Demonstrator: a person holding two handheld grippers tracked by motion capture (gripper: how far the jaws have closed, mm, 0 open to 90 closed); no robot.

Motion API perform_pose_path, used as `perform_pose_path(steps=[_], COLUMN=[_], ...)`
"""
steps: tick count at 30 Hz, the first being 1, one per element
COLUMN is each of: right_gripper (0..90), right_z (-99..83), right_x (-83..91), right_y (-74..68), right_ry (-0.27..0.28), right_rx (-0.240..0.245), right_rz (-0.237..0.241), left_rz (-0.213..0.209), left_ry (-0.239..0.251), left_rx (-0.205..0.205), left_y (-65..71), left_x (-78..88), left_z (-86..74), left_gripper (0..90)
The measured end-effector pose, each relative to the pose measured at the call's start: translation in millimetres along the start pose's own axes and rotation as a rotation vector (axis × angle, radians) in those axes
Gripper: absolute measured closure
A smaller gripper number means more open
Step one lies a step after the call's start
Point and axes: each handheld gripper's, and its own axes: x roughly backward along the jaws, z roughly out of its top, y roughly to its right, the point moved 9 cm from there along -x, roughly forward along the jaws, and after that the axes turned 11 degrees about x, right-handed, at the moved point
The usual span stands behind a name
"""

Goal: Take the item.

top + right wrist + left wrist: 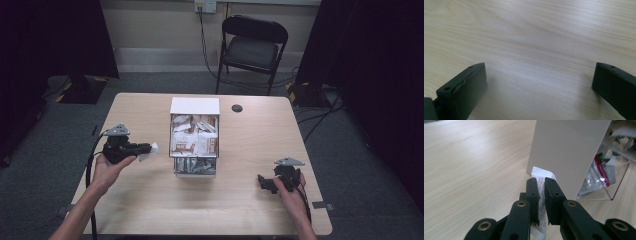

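Observation:
A white box with a clear front bin (194,140) stands mid-table, holding several brown and white packets. My left gripper (149,148) hovers just left of it, shut on a white packet (150,151). In the left gripper view the packet (541,192) is pinched upright between the jaws, close to the box's white side wall (564,152), and the clear bin (609,177) shows silver sachets. My right gripper (265,182) rests low at the table's right front, open. In the right gripper view its jaws stand wide apart over bare wood (534,50).
A small black disc (237,108) lies on the table behind the box at right. A black folding chair (252,47) stands beyond the far edge. Dark curtains and cables flank the table. Bare wood surrounds both grippers.

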Motion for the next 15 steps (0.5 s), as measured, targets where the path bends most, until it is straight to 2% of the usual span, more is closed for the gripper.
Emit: perform_pose_path(steps=[3, 5, 9, 13, 15], right_gripper=[0.0, 0.0, 0.0, 0.0, 0.0], right_z=[0.0, 0.0, -0.1, 0.0, 0.0], right_x=[0.0, 0.0, 0.0, 0.0, 0.0], right_y=[0.0, 0.0, 0.1, 0.1, 0.1], right_ry=[0.0, 0.0, -0.001, 0.001, 0.0], right_rx=[0.0, 0.001, 0.001, 0.002, 0.002], right_rz=[0.0, 0.001, 0.0, 0.0, 0.0], left_rz=[0.004, 0.006, 0.013, 0.025, 0.023], left_ry=[-0.006, -0.004, -0.055, -0.074, -0.077], left_rx=[0.0, 0.017, 0.018, 0.022, 0.042], left_y=[-1.1, -4.2, -6.8, -10.2, -12.0], left_x=[-3.3, -6.8, -20.0, -29.3, -33.4], left_z=[-1.8, -4.1, -15.1, -18.6, -21.7], left_gripper=[82.3, 82.4, 82.3, 82.4, 82.4])
